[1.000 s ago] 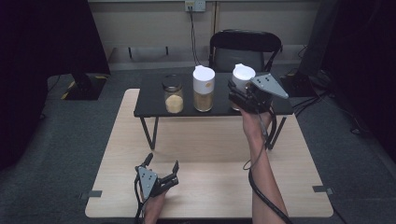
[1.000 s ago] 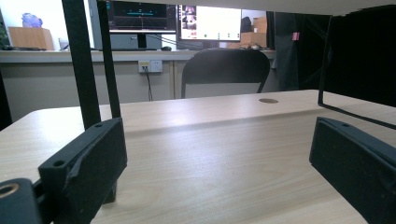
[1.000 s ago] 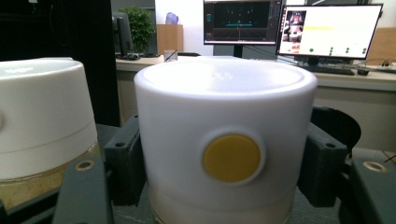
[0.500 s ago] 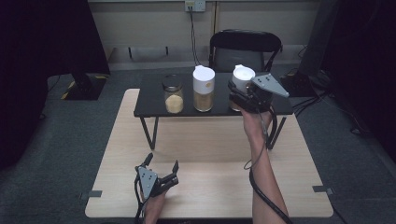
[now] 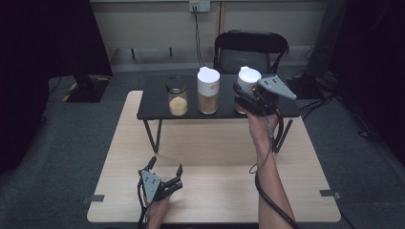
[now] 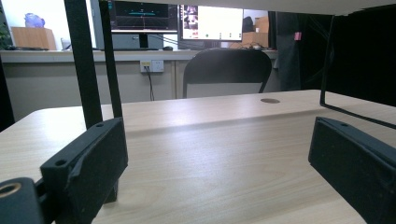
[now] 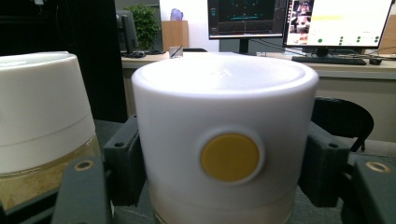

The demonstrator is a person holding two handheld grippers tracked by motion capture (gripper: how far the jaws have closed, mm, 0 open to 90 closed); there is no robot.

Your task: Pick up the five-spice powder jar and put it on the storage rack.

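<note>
Standing in a row on the black shelf (image 5: 153,107) are three jars: a lidless glass jar (image 5: 176,95) at its left, a white-lidded jar (image 5: 208,90) mid-shelf, and a second white-lidded jar (image 7: 224,140) at its right, clamped in the right claw (image 5: 246,98); its contents are hidden, its only mark a plain yellow dot. Nearer than the shelf, the left claw (image 5: 165,169) rests apart and empty on the worktop (image 5: 219,157). No writing is readable.

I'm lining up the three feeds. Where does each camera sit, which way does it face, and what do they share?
High view: above the near side, looking forward and down on the table; both forearms and hand-held grippers show.
Left gripper view: low over the table, facing the chair; open jaws.
Right gripper view: on the shelf, jaws clamping the right jar's white lid.
Shared: this lid and the middle jar.
</note>
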